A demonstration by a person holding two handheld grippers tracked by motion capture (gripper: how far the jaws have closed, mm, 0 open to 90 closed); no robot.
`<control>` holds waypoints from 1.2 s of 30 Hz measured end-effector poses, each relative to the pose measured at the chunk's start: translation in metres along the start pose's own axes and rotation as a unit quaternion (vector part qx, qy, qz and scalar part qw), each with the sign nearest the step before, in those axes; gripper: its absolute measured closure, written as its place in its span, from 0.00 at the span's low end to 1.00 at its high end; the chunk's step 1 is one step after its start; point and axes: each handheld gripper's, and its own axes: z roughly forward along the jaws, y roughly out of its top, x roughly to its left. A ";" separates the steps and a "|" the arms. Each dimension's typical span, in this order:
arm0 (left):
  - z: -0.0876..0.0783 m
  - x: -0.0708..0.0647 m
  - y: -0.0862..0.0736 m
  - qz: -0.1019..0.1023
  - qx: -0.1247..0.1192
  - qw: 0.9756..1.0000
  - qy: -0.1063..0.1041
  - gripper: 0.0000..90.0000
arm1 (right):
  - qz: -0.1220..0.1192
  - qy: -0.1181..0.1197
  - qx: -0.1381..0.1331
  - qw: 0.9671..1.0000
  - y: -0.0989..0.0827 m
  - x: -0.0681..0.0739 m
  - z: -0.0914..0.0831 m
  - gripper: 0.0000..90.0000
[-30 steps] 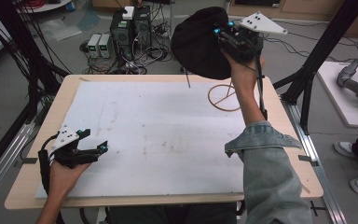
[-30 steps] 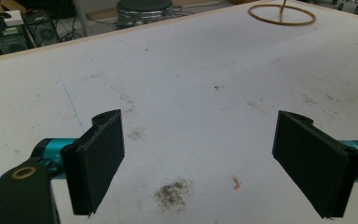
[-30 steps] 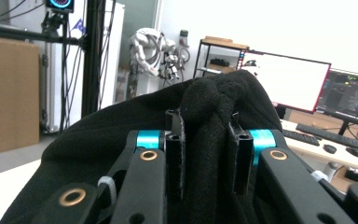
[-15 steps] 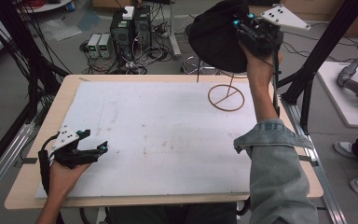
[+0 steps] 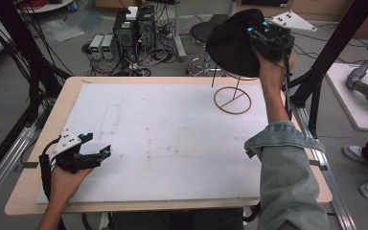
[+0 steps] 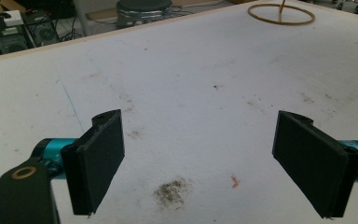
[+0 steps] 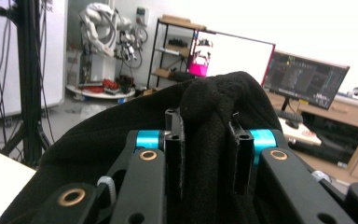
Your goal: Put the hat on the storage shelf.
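Observation:
A black cloth hat (image 5: 232,45) hangs in the air over the table's far right corner, above a wooden stand with a ring base (image 5: 232,100) and a thin slanted rod. My right gripper (image 5: 263,38) is shut on a fold of the hat (image 7: 205,140), which bunches up between its two jaws. My left gripper (image 5: 98,155) rests near the table's front left edge, open, with nothing between its pads (image 6: 100,154). The ring base (image 6: 280,14) lies far off at the top of the left gripper view.
The white board (image 5: 172,143) covers most of the wooden table. Black frame posts (image 5: 326,67) stand at the right. A stool (image 5: 203,33), computer boxes (image 5: 134,28) and cables sit on the floor behind the table.
My right hand has carried the hat to the right and farther back, from over the table's far edge to above the stand. The left hand has stayed where it was.

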 end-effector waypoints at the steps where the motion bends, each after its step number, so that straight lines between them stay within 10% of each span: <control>1: 0.000 0.000 0.000 -0.001 0.000 1.000 -0.001 0.19 | 0.001 -0.001 0.003 1.000 -0.002 -0.001 0.002 0.83; 36: -0.001 0.000 -0.003 -0.001 0.006 1.000 -0.003 0.19 | 0.030 -0.024 0.126 0.991 -0.055 -0.025 0.037 0.80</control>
